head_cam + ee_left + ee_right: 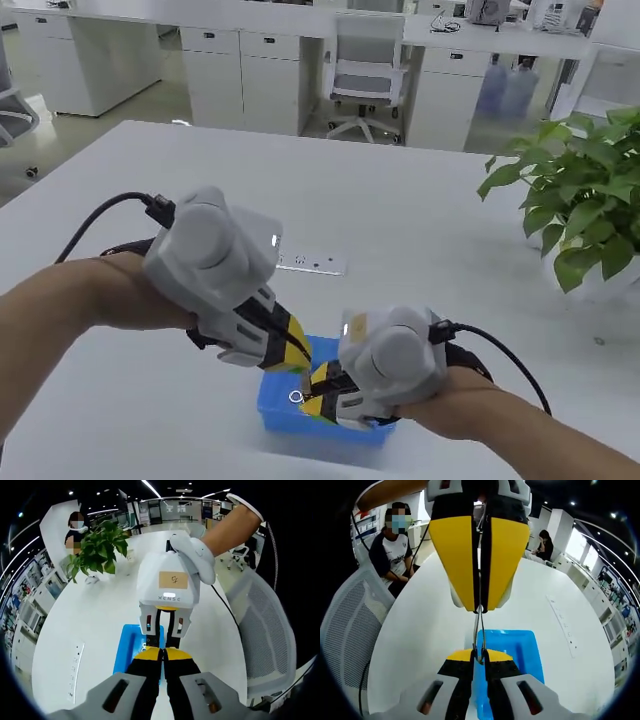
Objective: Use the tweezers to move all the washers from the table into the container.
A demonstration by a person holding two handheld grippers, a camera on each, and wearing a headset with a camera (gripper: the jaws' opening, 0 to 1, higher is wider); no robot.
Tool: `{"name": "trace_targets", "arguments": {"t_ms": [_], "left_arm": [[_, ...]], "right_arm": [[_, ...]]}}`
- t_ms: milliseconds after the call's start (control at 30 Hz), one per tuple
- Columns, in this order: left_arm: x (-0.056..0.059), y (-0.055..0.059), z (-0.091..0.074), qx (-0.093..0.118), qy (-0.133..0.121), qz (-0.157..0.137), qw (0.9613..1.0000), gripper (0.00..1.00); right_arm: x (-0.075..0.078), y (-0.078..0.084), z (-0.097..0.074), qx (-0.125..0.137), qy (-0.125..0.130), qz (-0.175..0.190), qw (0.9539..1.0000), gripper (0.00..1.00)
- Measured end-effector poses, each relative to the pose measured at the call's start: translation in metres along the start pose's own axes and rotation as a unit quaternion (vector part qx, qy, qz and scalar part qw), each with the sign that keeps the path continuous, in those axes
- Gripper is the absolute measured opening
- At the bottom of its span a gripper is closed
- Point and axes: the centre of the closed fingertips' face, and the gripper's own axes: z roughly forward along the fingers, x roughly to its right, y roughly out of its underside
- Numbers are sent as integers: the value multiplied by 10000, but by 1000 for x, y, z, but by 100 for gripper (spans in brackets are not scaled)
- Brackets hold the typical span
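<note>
With your left gripper (162,652) and right gripper (479,656) both looking pinched shut on the thin metal tweezers (479,630) right over the blue plastic tub (516,645) (a small silvery ring washer (296,397) already sits inside), grip firmly with one and regrip slowly so nothing slips.

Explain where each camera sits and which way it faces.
Head view: on the head, facing down at the blue container; both forearms show.
Left gripper view: on the left tool, facing the right tool; own jaws show.
Right gripper view: on the right tool, facing the left tool; own jaws pinch the tweezers.
Shared: both gripper views show the container.
</note>
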Motion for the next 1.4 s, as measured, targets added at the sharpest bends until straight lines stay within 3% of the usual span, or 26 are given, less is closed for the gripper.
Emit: {"name": "trace_targets", "arguments": {"t_ms": [500,1400], "left_arm": [[-20,11,12,-14,18,-60,10000,5],[-50,41,38,-71,164,-169,9997,5]], "right_arm": [[22,12,15,2,-15,78,10000,10],[50,39,48,-19,-94,221,9997,10]]}}
